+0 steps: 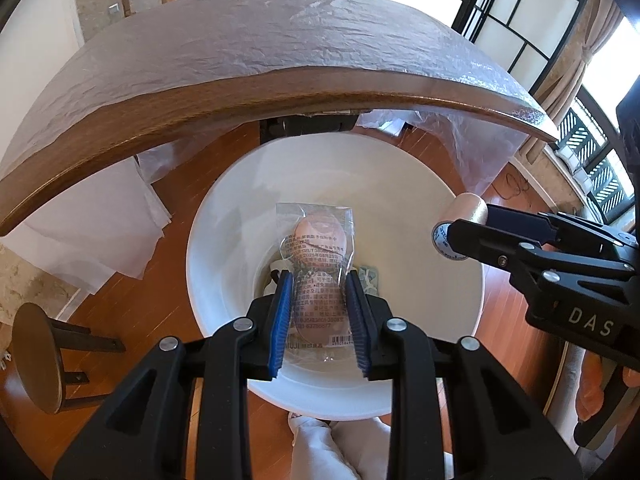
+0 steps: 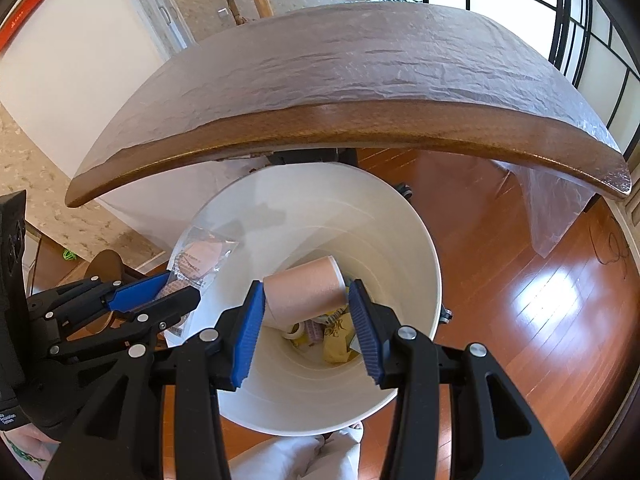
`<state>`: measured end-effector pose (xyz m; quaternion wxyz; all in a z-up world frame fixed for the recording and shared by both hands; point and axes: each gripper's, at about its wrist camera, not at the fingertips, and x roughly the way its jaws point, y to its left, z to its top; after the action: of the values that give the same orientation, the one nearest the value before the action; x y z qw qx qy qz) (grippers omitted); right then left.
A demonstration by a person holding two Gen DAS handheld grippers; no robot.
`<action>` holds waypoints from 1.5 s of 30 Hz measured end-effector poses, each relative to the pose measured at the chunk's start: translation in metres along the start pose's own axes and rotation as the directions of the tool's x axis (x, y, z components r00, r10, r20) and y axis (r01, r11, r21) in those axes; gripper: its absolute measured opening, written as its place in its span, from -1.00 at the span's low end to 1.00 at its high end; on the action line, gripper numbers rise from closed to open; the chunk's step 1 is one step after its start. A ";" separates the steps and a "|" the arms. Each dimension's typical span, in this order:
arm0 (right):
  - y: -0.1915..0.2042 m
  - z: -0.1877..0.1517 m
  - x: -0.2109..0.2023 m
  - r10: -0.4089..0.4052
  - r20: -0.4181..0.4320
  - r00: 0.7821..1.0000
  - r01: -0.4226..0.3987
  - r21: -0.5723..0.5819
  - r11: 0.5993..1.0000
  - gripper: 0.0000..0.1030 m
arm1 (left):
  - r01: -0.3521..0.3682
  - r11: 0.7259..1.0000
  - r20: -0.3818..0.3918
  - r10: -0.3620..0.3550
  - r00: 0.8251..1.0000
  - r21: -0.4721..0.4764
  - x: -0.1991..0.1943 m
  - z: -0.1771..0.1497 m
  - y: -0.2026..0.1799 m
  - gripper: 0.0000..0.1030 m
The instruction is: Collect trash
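A white round trash bin (image 1: pixel 440 280) stands on the floor below me; it also shows in the right wrist view (image 2: pixel 400 240). My left gripper (image 1: pixel 320 292) is shut on a clear plastic packet (image 1: pixel 316 248) with a pinkish item inside, held over the bin; the packet also shows in the right wrist view (image 2: pixel 200 260). My right gripper (image 2: pixel 306 300) is shut on a beige roll (image 2: pixel 304 288), held over the bin's opening; the roll also shows in the left wrist view (image 1: pixel 460 216). Yellow and white wrappers (image 2: pixel 332 336) lie at the bin's bottom.
A wooden table (image 1: pixel 248 80) covered with clear plastic sheet stands just beyond the bin. A round dark stool (image 1: pixel 36 360) stands at the left. The floor (image 2: pixel 520 300) is polished wood. Windows and curtains are at the right.
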<state>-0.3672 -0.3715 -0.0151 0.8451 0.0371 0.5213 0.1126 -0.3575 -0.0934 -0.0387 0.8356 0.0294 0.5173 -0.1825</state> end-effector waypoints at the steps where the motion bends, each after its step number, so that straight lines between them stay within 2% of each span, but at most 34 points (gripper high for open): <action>1: 0.001 0.000 -0.001 -0.012 0.003 1.000 0.012 0.001 1.000 -0.04 | -0.020 1.000 -0.001 0.020 1.000 0.003 0.001 0.001 0.000 -0.11; 2: 0.000 0.000 -0.002 -0.027 0.015 1.000 0.027 0.007 1.000 0.22 | -0.043 0.999 0.007 0.043 0.999 0.001 0.000 0.001 0.001 0.25; 3: -0.001 0.000 -0.004 -0.031 0.030 0.999 0.030 0.016 0.999 0.28 | -0.042 0.999 0.019 0.042 0.999 -0.001 -0.001 0.002 0.001 0.29; 10: -0.003 -0.001 -0.005 -0.040 0.033 0.999 0.038 0.035 0.999 0.30 | -0.046 0.999 0.022 0.046 0.999 0.000 -0.003 0.003 0.001 0.29; 14: -0.006 -0.003 -0.008 -0.042 0.032 0.999 0.040 0.049 0.998 0.43 | -0.053 0.999 0.021 0.053 0.998 0.007 -0.004 0.003 -0.003 0.30; 16: -0.010 -0.004 -0.013 -0.037 0.038 0.999 0.035 0.054 0.998 0.43 | -0.067 0.998 0.026 0.067 0.997 0.016 -0.007 0.004 -0.005 0.30; 21: -0.009 0.003 -0.038 -0.017 0.089 0.996 0.014 0.038 0.999 0.43 | -0.065 0.998 0.084 0.065 0.994 -0.001 -0.029 0.012 -0.010 0.30; 26: -0.011 0.024 -0.065 0.004 0.161 0.987 -0.004 -0.001 1.000 0.43 | -0.084 0.996 0.166 0.087 0.982 -0.028 -0.053 0.035 -0.015 0.30; 29: -0.019 0.049 -0.074 0.005 0.206 0.978 -0.001 -0.019 1.000 0.43 | -0.105 0.993 0.219 0.113 0.969 -0.049 -0.064 0.060 -0.012 0.32; 30: -0.025 0.063 -0.074 -0.007 0.220 0.976 0.012 -0.020 1.000 0.44 | -0.113 0.992 0.230 0.122 0.965 -0.055 -0.066 0.066 -0.010 0.46; 32: -0.035 0.086 -0.071 -0.029 0.234 0.972 0.032 -0.011 0.999 0.45 | -0.145 0.987 0.253 0.158 0.954 -0.069 -0.068 0.085 -0.001 0.54; 37: -0.064 0.149 -0.054 -0.084 0.266 0.960 0.082 0.021 0.996 0.48 | -0.203 0.972 0.285 0.229 0.931 -0.119 -0.064 0.142 0.042 0.54; 42: -0.095 0.218 -0.015 -0.178 0.262 0.949 0.167 0.064 0.984 0.49 | -0.222 0.958 0.280 0.267 0.922 -0.183 -0.039 0.199 0.099 0.55; 45: -0.113 0.247 0.008 -0.216 0.244 0.945 0.199 0.093 0.976 0.49 | -0.243 0.950 0.264 0.289 0.920 -0.196 -0.015 0.231 0.128 0.55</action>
<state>-0.1272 -0.4657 0.0695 0.9100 0.0241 0.4139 -0.0002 -0.1232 -0.0247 0.0638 0.9189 0.0055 0.3936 -0.0273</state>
